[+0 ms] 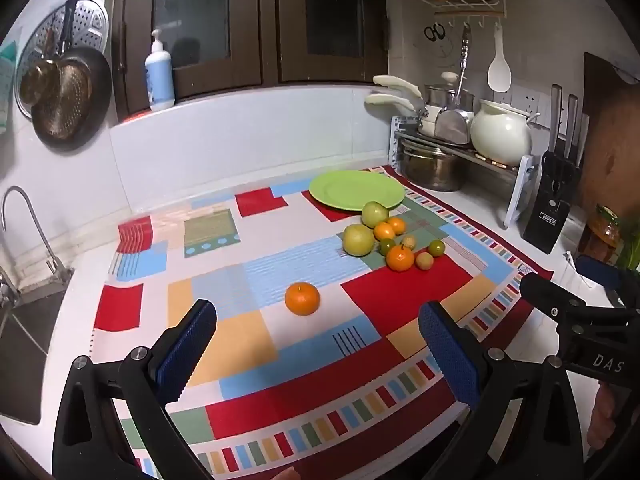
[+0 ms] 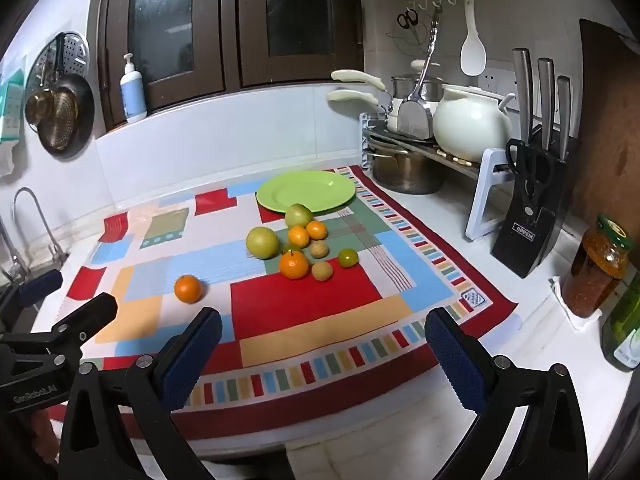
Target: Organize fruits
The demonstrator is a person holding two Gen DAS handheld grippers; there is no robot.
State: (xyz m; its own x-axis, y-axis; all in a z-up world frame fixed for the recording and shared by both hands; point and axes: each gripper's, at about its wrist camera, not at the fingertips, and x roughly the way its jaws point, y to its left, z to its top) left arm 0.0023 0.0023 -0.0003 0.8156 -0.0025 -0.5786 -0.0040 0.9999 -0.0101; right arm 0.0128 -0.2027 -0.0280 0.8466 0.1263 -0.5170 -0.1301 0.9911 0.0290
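Note:
A lone orange [image 1: 302, 299] [image 2: 188, 288] lies on the patchwork cloth [image 1: 256, 344] [image 2: 320, 332], apart from a cluster of fruit [image 1: 386, 240] [image 2: 298, 246]: two large green fruits, several small oranges and small green and yellowish ones. An empty green plate [image 1: 357, 190] [image 2: 306, 191] sits just behind the cluster. My left gripper [image 1: 318, 342] is open and empty, hovering just in front of the lone orange. My right gripper [image 2: 324, 346] is open and empty over the cloth's front edge, short of the cluster.
A sink with tap [image 1: 24, 248] lies at the left. A rack with pots [image 2: 420, 144], a white kettle [image 2: 472, 124] and a knife block [image 2: 532, 208] stand back right. A jar [image 2: 596, 268] and a green bottle [image 2: 626, 328] stand at the right.

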